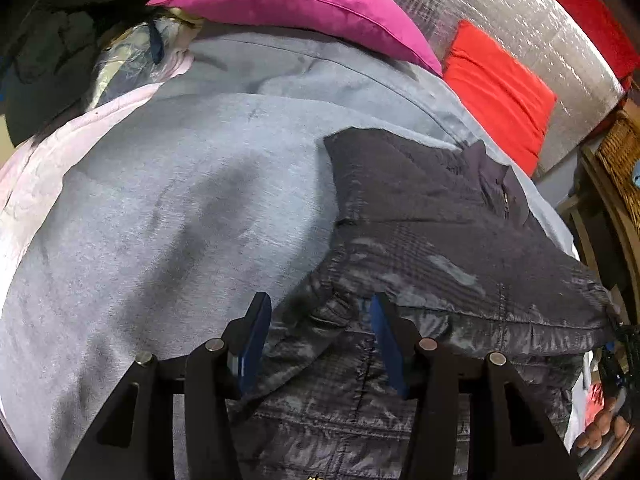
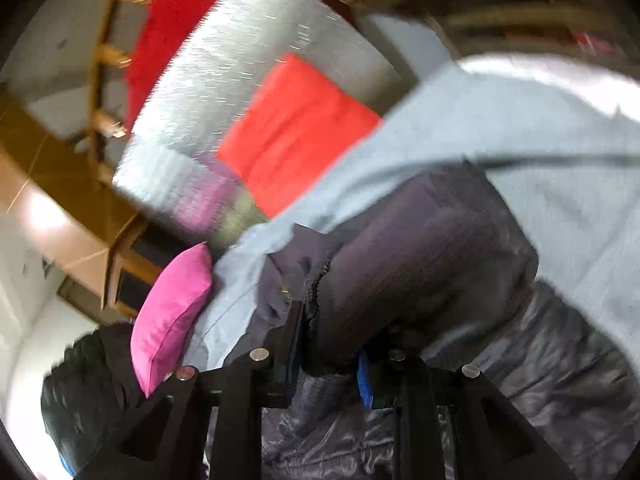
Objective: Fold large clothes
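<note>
Two grippers work over one dark quilted jacket [image 1: 440, 240] on the bed. The left gripper [image 1: 318, 320] has its blue-padded fingers [image 1: 256, 332] spread wide, with a bunched edge of the jacket lying between them but not pinched. The right gripper [image 2: 328, 336] has a rolled, dark part of the jacket [image 2: 420, 264] filling the gap between its fingers; the right wrist view is smeared by motion, so I cannot tell whether it is truly clamped or only pressed against the cloth.

The jacket lies partly folded on a grey-blue blanket [image 1: 180, 208], one flap turned over on top of the shiny padded body, its collar and zip toward the far side. In the left wrist view the blanket spreads bare to the left of the garment, with a pale pink sheet [image 1: 32, 176] showing at its edge.

Beyond the blanket a magenta pillow [image 1: 288, 4] rests at the head of the bed, and a red cushion [image 1: 500, 92] leans against a silvery foil-covered surface [image 1: 540, 20]. A wicker basket [image 1: 620, 156] stands at the right.
</note>
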